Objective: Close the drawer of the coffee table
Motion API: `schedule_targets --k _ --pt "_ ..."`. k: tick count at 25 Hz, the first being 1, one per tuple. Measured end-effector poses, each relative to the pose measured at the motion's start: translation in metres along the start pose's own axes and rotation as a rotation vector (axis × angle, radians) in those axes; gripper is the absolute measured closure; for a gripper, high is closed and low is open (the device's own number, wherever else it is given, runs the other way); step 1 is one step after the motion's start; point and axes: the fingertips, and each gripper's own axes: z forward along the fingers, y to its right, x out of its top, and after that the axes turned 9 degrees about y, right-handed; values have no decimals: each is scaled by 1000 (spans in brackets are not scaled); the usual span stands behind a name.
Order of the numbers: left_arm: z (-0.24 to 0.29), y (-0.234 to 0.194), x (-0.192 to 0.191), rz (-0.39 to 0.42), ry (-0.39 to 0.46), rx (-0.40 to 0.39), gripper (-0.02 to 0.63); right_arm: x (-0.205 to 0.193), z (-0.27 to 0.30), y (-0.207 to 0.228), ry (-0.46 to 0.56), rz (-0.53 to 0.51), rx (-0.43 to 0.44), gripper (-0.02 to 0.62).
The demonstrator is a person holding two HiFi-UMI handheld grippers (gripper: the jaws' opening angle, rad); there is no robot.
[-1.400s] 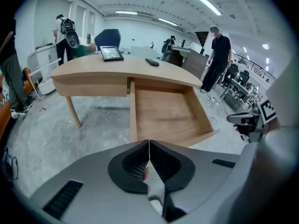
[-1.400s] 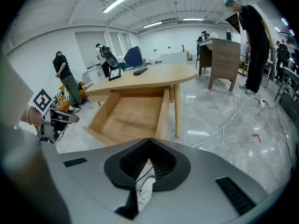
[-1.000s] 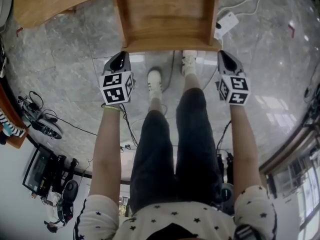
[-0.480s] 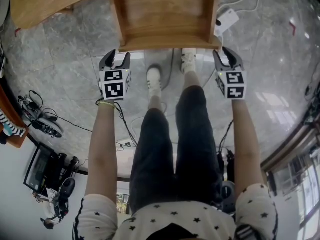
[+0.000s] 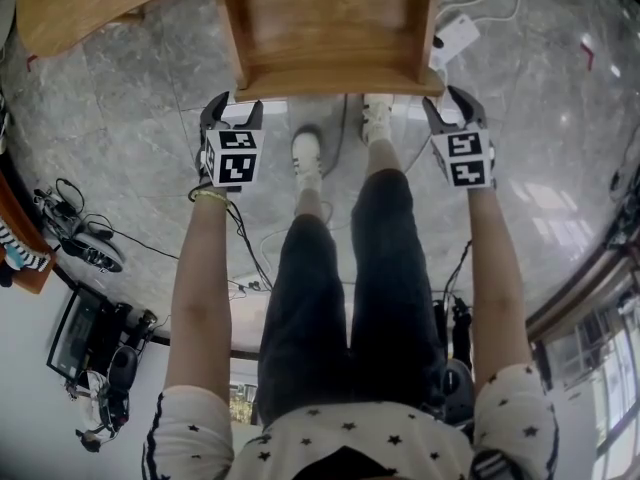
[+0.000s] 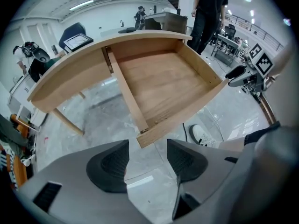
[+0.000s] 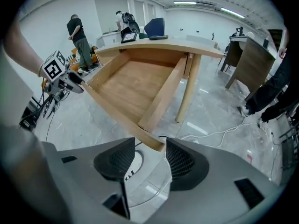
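The coffee table's wooden drawer (image 5: 330, 28) stands pulled out toward me, empty, under the curved tabletop (image 5: 80, 3). My left gripper (image 5: 233, 108) hangs at the drawer's front left corner, its jaws opening. In the left gripper view that corner (image 6: 144, 139) lies just beyond the gap of the left gripper (image 6: 147, 160), and nothing is between the pads. My right gripper (image 5: 448, 103) is at the front right corner, jaws also opening. In the right gripper view that corner (image 7: 156, 143) shows at the mouth of the right gripper (image 7: 152, 160), with the pads apart from it.
My legs and white shoes (image 5: 308, 158) stand on the marble floor just below the drawer front. Cables and a white adapter (image 5: 455, 40) lie at the right of the drawer. A table leg (image 7: 187, 92) stands beside the drawer. Gear (image 5: 85, 248) lies at the left.
Both grippers went from shut to open. Both rolled at the wrist and moved in toward the drawer's two front corners.
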Motion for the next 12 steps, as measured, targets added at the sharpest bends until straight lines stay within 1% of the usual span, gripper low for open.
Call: schedule_targets --k 5,12 --pt "11 -1 0 5 -20 0 357 -4 10 0 -35 -44 13 394" --pt "25 1 4 35 -37 -8 357 -6 26 5 -63 -83 9 394"
